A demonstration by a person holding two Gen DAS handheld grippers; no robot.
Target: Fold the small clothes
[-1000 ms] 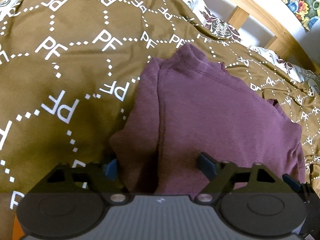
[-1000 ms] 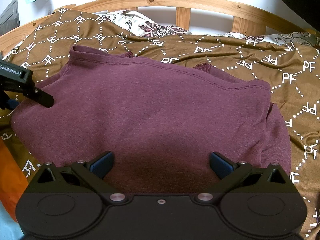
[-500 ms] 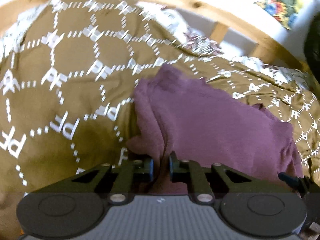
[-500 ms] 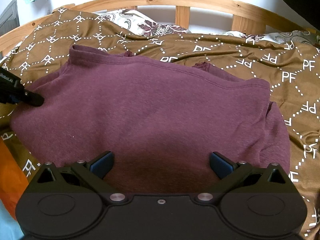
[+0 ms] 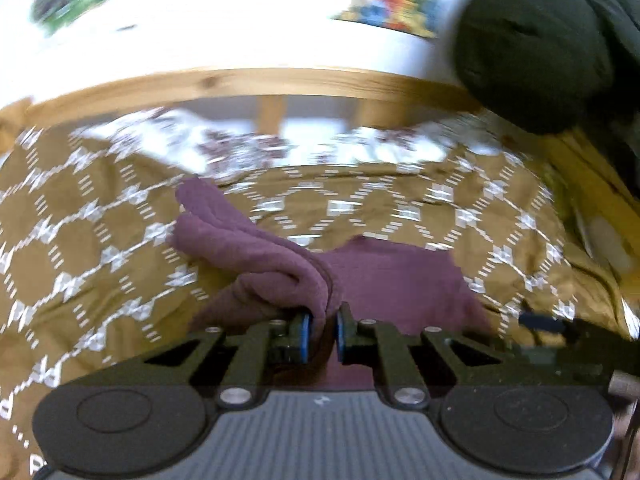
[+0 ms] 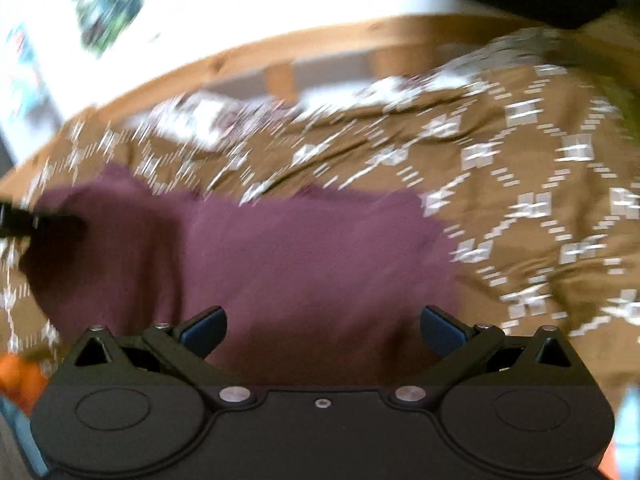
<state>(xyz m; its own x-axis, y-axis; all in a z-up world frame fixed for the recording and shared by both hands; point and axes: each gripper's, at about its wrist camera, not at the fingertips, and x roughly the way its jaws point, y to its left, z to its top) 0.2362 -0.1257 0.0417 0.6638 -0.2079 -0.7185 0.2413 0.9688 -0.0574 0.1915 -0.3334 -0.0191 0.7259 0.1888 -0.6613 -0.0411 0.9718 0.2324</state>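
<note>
A maroon sweatshirt [image 5: 384, 276] lies on a brown patterned bedspread [image 5: 80, 248]. My left gripper [image 5: 322, 334] is shut on the sweatshirt's left edge, and the cloth rises in a raised fold [image 5: 256, 252] from the pads. In the right wrist view the sweatshirt [image 6: 304, 256] spreads ahead of my right gripper [image 6: 322, 330], which is open and empty just above its near part. The left gripper shows as a dark blurred shape [image 6: 44, 224] at the garment's left edge. Both views are motion-blurred.
A wooden bed rail [image 5: 256, 84] runs along the far side, with a floral pillow [image 5: 248, 144] below it. A dark rounded object [image 5: 532, 52] hangs at the upper right. Something orange [image 6: 20, 376] sits at the near left edge.
My left gripper closed on the sweatshirt's left edge and lifted it, bunching the cloth into a fold. Both cameras have tilted upward. The right gripper stayed open.
</note>
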